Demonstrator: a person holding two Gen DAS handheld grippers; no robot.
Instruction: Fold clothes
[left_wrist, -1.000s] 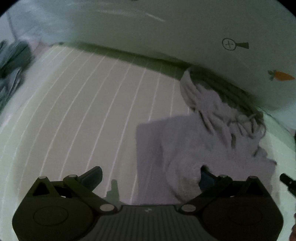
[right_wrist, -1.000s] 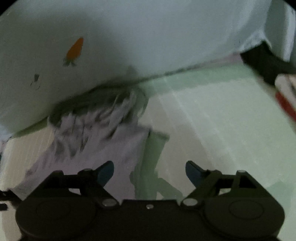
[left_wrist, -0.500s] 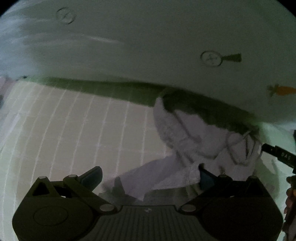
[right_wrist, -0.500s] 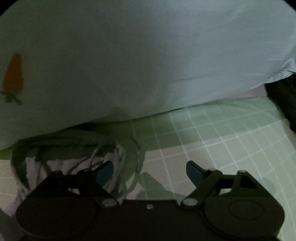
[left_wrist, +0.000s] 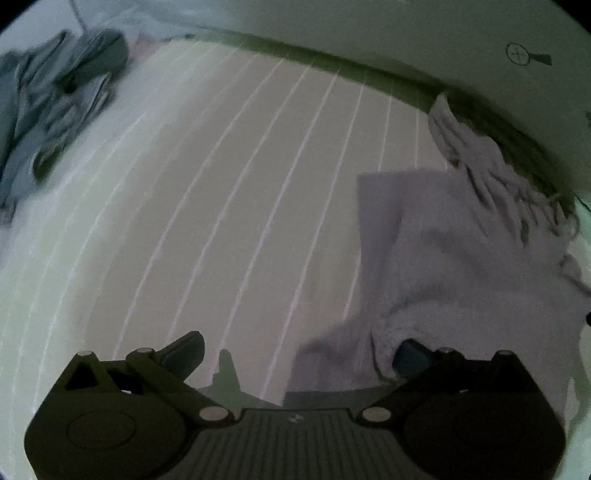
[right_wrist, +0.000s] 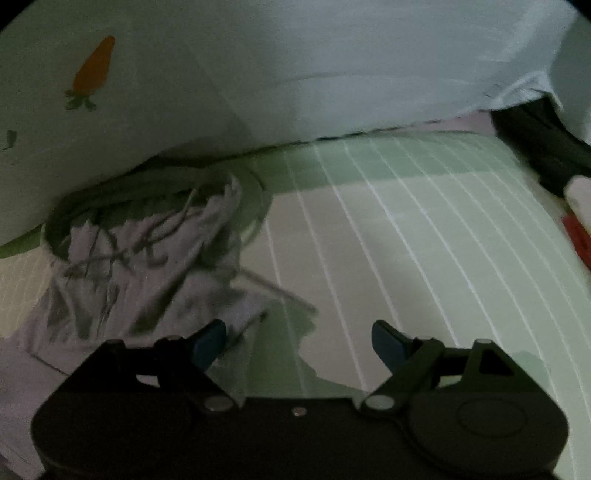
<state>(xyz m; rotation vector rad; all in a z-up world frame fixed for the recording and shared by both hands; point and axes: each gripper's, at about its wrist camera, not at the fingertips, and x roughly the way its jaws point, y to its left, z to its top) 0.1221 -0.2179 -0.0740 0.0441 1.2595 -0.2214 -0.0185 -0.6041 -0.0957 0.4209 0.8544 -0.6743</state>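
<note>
The left gripper (left_wrist: 301, 350) hangs low over the bed with its jaws spread wide and nothing between them. Its right fingertip (left_wrist: 412, 356) sits against a rumpled fold of the pale lilac garment (left_wrist: 461, 266), while its left fingertip (left_wrist: 184, 350) is over bare sheet. The right gripper (right_wrist: 299, 341) is likewise released, jaws wide apart and holding nothing; its left fingertip (right_wrist: 210, 341) is at the near edge of the same garment (right_wrist: 147, 266), and its right fingertip (right_wrist: 386, 341) is above the sheet.

The garment lies in a loose, crumpled heap on the striped sheet (left_wrist: 240, 184), between the two grippers. Its gathered waistband end is pushed up against the foot of the white cloth (right_wrist: 295, 66) that rises behind the bed, and a thin drawstring (right_wrist: 280, 291) trails out of the heap onto the sheet toward the right gripper. In the left wrist view a flatter part of the garment spreads toward the camera.

The white cloth carries a small orange carrot print (right_wrist: 92, 74) and a small round mark (left_wrist: 521, 54). A pile of grey-blue clothing (left_wrist: 55, 99) lies at the far left corner of the bed, well apart from the garment. At the far right edge of the bed there are dark objects (right_wrist: 546, 147) with something red (right_wrist: 580, 236) just beside them; the dim light hides what they are.
</note>
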